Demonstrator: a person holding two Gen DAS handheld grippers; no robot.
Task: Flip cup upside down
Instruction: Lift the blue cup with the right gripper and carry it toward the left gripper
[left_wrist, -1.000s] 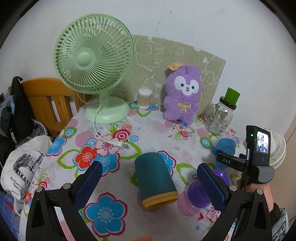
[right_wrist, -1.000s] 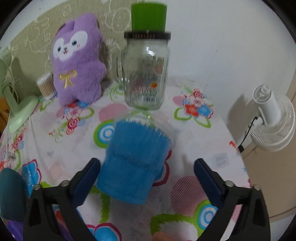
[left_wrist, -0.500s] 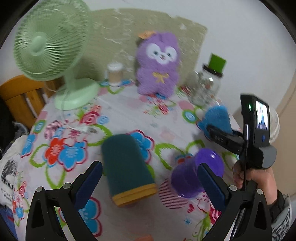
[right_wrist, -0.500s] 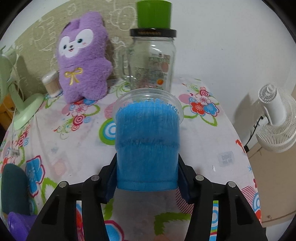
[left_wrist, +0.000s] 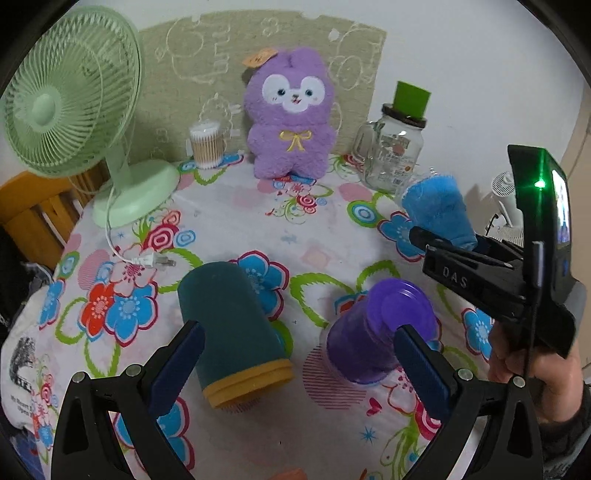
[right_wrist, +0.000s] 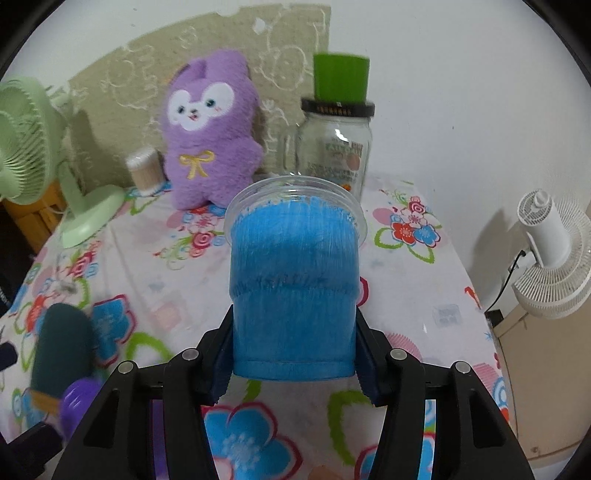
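My right gripper (right_wrist: 294, 363) is shut on a clear cup with a fuzzy blue sleeve (right_wrist: 294, 288), held upright above the flowered tablecloth, rim up. The cup also shows in the left wrist view (left_wrist: 437, 212), clamped by the right gripper (left_wrist: 443, 240). My left gripper (left_wrist: 293, 363) is open and empty, low over the table. A dark teal cup with a yellow rim (left_wrist: 229, 328) stands upside down between its fingers, nearer the left one. A purple cup (left_wrist: 376, 332) stands upside down by the right finger.
A green desk fan (left_wrist: 70, 122) with a loose cord and plug (left_wrist: 155, 261) stands back left. A cotton swab jar (left_wrist: 207, 147), a purple plush rabbit (left_wrist: 291, 114) and a glass jar with a green cap (left_wrist: 399, 147) line the back. A white fan (right_wrist: 550, 254) is off the table's right edge.
My right gripper closed on the blue cup and lifted it off the table. My left gripper swung right and closer, bringing the purple cup between its fingers.
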